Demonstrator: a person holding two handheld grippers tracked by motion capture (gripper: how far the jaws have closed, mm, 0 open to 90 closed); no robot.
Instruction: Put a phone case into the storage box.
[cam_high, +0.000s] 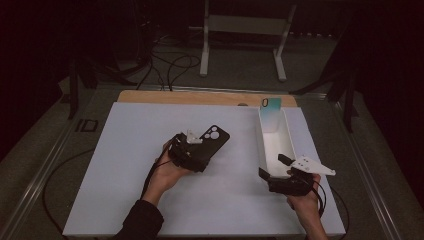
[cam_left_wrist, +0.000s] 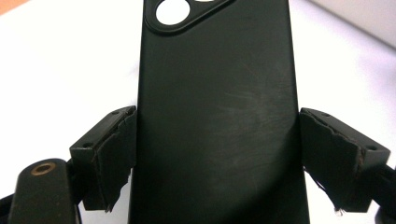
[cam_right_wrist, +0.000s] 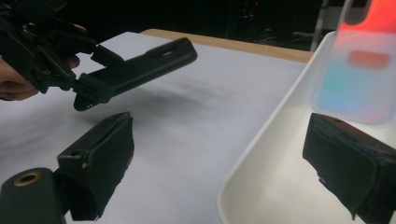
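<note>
Gripping: left gripper (cam_left_wrist: 217, 154) clenched across black phone case (cam_left_wrist: 217, 116), lifted clear for carrying.
Waiting: right gripper (cam_right_wrist: 224, 163) released, jaws straddling white tray (cam_right_wrist: 261, 154) wall, steadying.
Leaning: teal case (cam_high: 271, 114) against far tray end.

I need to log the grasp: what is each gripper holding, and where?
The left gripper clamps the black phone case by its long side edges, near the plain end. The right gripper holds nothing.
</note>
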